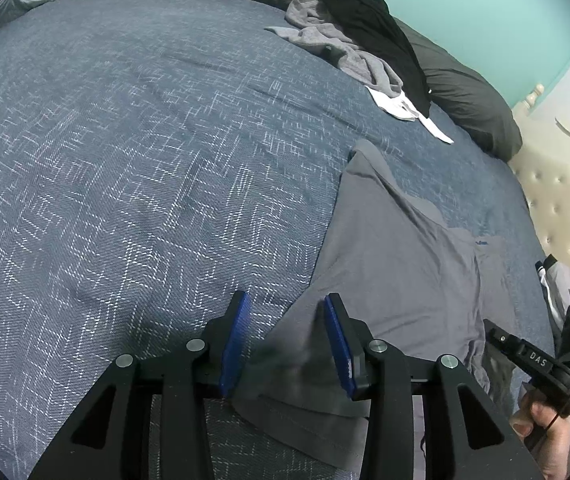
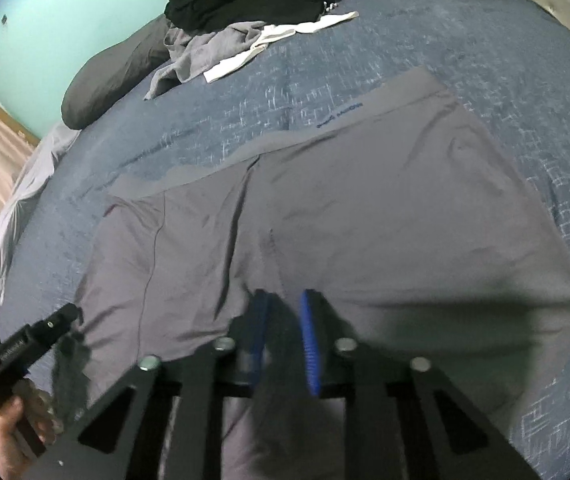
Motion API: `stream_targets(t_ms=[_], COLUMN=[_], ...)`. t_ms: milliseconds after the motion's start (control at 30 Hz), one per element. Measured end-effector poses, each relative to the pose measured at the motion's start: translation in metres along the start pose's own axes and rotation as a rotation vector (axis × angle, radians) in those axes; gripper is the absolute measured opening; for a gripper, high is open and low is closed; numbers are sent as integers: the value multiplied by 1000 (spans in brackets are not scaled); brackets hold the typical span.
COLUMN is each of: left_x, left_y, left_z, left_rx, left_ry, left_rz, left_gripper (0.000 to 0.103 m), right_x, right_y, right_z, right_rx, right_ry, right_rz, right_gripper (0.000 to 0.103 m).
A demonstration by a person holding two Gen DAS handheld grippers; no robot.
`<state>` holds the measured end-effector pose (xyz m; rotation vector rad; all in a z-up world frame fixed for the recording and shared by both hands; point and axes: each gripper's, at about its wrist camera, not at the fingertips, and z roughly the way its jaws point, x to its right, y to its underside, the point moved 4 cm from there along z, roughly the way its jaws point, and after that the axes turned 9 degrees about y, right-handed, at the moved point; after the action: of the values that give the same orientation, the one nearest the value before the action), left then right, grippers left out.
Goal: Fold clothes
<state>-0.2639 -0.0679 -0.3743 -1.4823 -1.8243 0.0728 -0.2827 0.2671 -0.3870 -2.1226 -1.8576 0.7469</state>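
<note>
Fingers (image 1: 241, 328) straddle shorts (image 1: 397, 264) hem; bedspread (image 1: 125, 160) beyond.

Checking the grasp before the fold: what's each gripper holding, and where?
Right gripper pinches the gray shorts at their near hem. Left gripper straddles a near corner, jaws apart, no clear pinch.

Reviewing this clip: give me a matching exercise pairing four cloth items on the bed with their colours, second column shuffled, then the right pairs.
Things:
1. shorts
2. bedspread
3. crumpled garment on top of the pile
4. thin garment at the pile's edge

Colours:
A. white
B. black
C. plain grey
D. blue with pale woven lines

Pairs: 1-C, 2-D, 3-B, 4-A
</note>
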Motion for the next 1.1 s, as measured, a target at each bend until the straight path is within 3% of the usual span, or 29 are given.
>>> stream_targets(t_ms=[100, 433, 633, 733, 767, 800, 933, 1000, 1100], left_x=[0, 0, -1, 0, 0, 0, -1, -1, -1], left_y=[1, 1, 1, 1, 1, 1, 1, 1, 2], left_z=[0, 0, 1, 1, 1, 1, 1, 1, 1], left_rx=[-1, -2, -2, -2, -2, -2, -2, -2, -3], left_ry=[-1, 1, 3, 1, 1, 2, 5, 4, 3], left_rz=[1, -4, -4, -2, -3, -3, -4, -3, -1], left_gripper=[42, 42, 42, 42, 42, 42, 42, 42, 42], right_x=[0, 11, 5, 0, -2, -4, -6, -7, -6], right_y=[-2, -7, -4, -4, -4, -4, -1, 1, 3], right_z=[-1, -9, 0, -1, -2, -2, 1, 3, 4], right_rx=[14, 47, -6, -7, -2, 2, 9, 13, 19], right_ry=[-5, -20, -62, -51, -46, -34, 2, 19, 27], right_rz=[-2, 45, 62, 38, 32, 20, -20, -39, -59], right_gripper=[0, 0, 2, 16, 27, 28, 28, 16, 7])
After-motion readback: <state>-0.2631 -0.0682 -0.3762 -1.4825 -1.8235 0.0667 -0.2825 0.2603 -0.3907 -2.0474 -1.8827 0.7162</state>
